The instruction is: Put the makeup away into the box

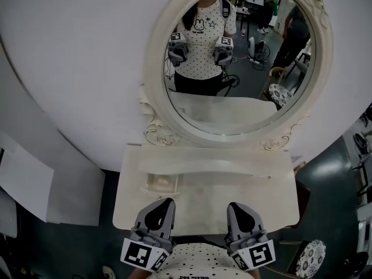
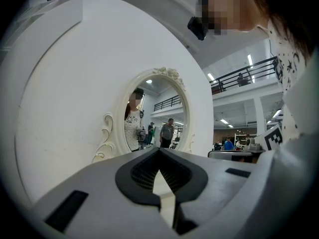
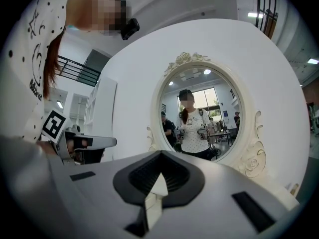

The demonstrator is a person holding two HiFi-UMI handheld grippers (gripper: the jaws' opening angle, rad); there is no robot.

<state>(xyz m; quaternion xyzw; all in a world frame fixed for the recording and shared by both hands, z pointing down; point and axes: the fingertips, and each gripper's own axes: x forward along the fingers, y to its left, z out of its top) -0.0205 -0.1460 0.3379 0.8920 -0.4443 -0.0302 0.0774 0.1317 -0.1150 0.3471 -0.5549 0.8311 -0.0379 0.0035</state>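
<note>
White and round, the wall panel (image 1: 75, 68) fills the background of the head view, and an oval mirror (image 1: 238, 57) in a scrolled frame stands against it at the back of the pale counter (image 1: 232, 185). A shallow open box (image 1: 160, 182) sits on the counter's left part, just ahead of your left gripper (image 1: 168, 203); what lies in it is too small to tell. Your right gripper (image 1: 233, 207) is at the counter's near edge, well apart from the box, and both grippers point toward the mirror. In the left gripper view, your left gripper (image 2: 159, 153) has its jaws closed tip to tip with nothing between them; past them you see the mirror (image 2: 157, 113), and the marker cube (image 2: 273, 138) of your other gripper shows at the right edge. In the right gripper view, your right gripper (image 3: 160, 156) also has its jaws pressed together and empty, aimed level at the mirror (image 3: 199, 113), which shows your reflection with both grippers held up.
</note>
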